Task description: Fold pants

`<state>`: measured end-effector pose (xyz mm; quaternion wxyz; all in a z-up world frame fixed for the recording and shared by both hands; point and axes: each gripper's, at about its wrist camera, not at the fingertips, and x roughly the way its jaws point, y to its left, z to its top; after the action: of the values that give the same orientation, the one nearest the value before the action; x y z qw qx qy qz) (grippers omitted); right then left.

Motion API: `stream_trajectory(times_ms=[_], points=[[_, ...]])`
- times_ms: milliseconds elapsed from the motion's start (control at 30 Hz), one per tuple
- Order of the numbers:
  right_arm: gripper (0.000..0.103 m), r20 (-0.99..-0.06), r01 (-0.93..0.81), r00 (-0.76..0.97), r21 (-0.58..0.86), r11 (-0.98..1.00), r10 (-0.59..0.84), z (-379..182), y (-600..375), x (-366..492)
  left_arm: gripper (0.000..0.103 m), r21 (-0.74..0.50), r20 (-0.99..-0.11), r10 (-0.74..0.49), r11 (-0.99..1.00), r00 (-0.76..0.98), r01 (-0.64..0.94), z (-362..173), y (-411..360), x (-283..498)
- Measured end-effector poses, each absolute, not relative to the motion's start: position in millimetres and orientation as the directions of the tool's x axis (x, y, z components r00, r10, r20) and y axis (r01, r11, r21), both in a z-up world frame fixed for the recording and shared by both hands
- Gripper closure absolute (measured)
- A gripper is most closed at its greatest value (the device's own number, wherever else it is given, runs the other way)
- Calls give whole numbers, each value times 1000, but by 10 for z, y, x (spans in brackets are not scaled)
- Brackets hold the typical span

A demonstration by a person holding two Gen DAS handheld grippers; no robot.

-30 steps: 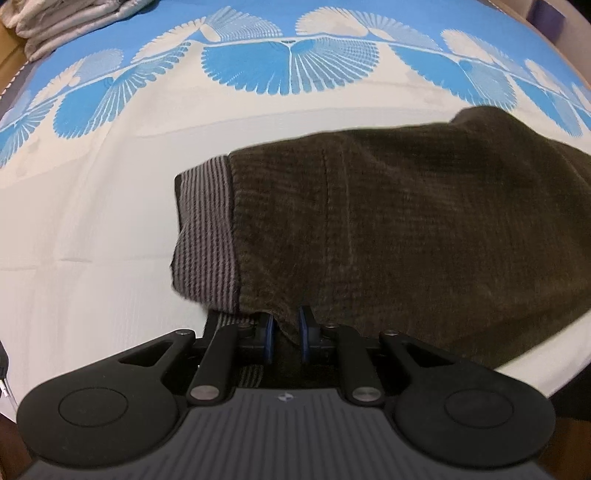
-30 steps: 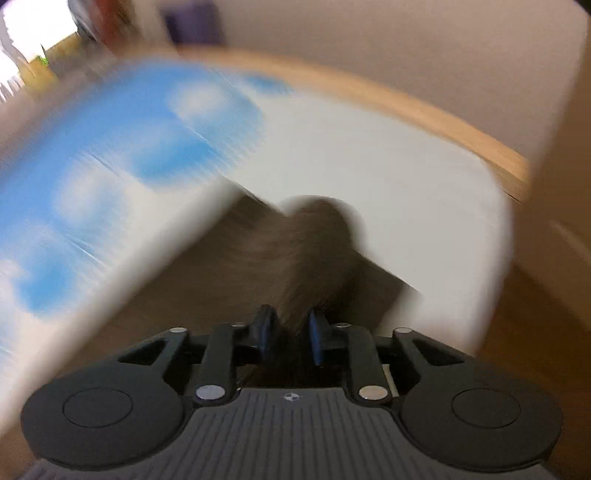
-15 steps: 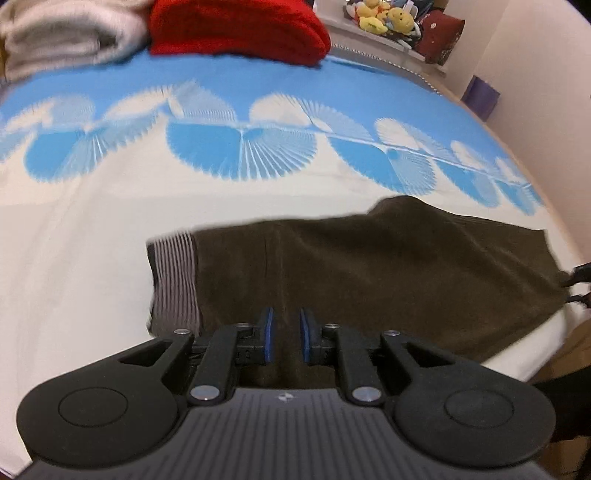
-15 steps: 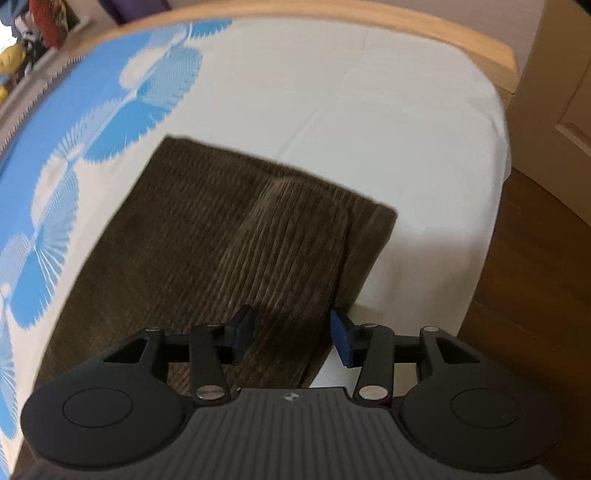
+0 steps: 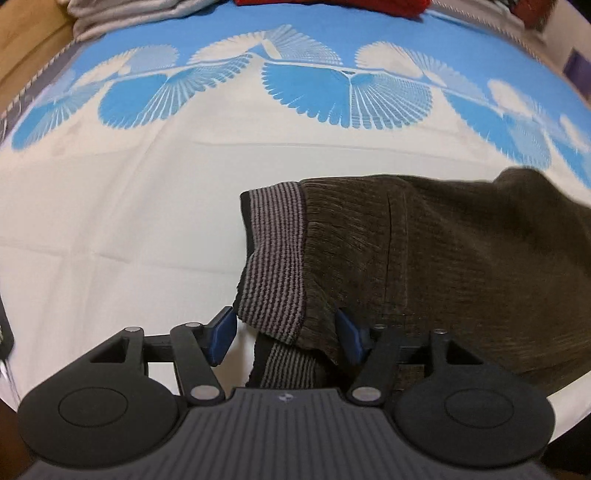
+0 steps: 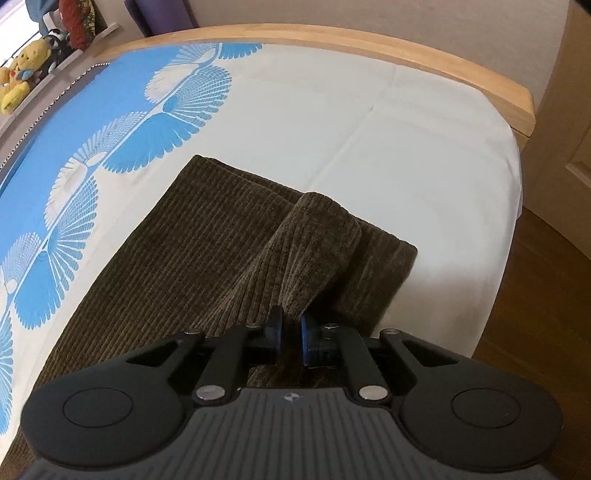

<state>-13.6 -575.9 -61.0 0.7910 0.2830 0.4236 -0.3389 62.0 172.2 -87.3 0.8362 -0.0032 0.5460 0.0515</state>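
Note:
Dark brown corduroy pants (image 5: 461, 266) lie on a white and blue bedsheet (image 5: 129, 221). Their grey striped waistband (image 5: 275, 254) faces left in the left wrist view. My left gripper (image 5: 286, 338) is open, its blue-padded fingers either side of the waistband's near corner. In the right wrist view the leg end of the pants (image 6: 207, 254) lies near the bed's corner. My right gripper (image 6: 291, 336) is shut on a raised fold of the pants' near edge (image 6: 314, 251).
Folded grey and red laundry (image 5: 140, 11) sits at the far edge of the bed. A wooden bed frame (image 6: 369, 48) rims the mattress, with wooden floor (image 6: 535, 295) to the right. Plush toys (image 6: 22, 77) sit on a shelf at the far left.
My left gripper has opened and dropped down around the waistband corner. My right gripper has closed on the pants' edge, pinching up a fold.

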Motion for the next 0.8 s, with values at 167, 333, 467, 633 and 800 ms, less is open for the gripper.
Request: stream_trajectory(times_ms=[167, 333, 467, 633, 800], points=[[94, -848, 772, 435, 179, 609, -303, -552, -5733, -144, 70, 47, -874, 76, 996, 479, -74, -693, 1701, 500], [95, -776, 746, 549, 290, 599, -309, -318, -5755, -241, 71, -25, -841, 20, 997, 540, -75, -460, 1718, 333], [95, -780, 777, 510, 237, 583, -362, -271, -5756, -295, 69, 6, -912, 23, 999, 410, -41, -610, 1715, 255], [92, -891, 792, 322, 68, 607, -320, -551, -5753, -201, 43, 118, -913, 98, 993, 397, 25, -645, 1586, 249], [74, -867, 807, 286, -13, 590, -409, -468, -5718, -220, 40, 10, -823, 25, 999, 567, -30, -347, 1608, 251]])
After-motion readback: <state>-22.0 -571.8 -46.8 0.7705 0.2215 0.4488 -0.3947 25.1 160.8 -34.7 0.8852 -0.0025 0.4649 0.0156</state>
